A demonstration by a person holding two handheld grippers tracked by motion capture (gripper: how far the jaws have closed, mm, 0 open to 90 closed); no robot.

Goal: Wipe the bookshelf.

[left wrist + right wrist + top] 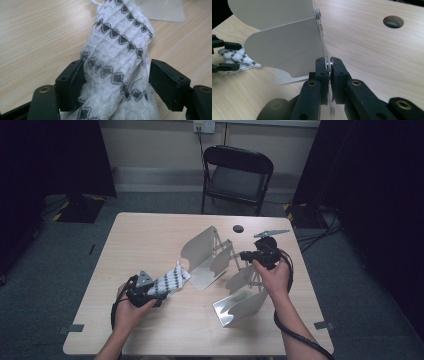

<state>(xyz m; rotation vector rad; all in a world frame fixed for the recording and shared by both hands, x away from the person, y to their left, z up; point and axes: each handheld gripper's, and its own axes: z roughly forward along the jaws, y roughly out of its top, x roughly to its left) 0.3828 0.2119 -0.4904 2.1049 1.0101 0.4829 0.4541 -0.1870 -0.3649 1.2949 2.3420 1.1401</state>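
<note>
Nearest to us, at the left of the wooden table (150,235), our left gripper (150,292) held a white waffle-weave cloth (170,280) patterned with rows of dark diamonds. In the left gripper view the cloth (115,62) ran up between the two black jaws, and both pads pressed into its bunched sides, so we had it pinched, jaws well apart around the thick fabric. The cloth reached from the gripper toward the far right, its far end lying just beside the base of a white folding metal rack (210,257).

To the right, a shiny curved panel (240,307) of that rack stood near the table's front edge. Beyond it our right gripper (245,255) pointed left at the rack's thin upright frame. In the right gripper view the jaws (329,72) were pressed together on the frame's thin edge at a small round rivet, with rounded white panels (284,47) fanning away to the left.

Farther off, a round cable hole (238,228) sat in the tabletop, and a black folding chair (237,175) stood beyond the far edge
</note>
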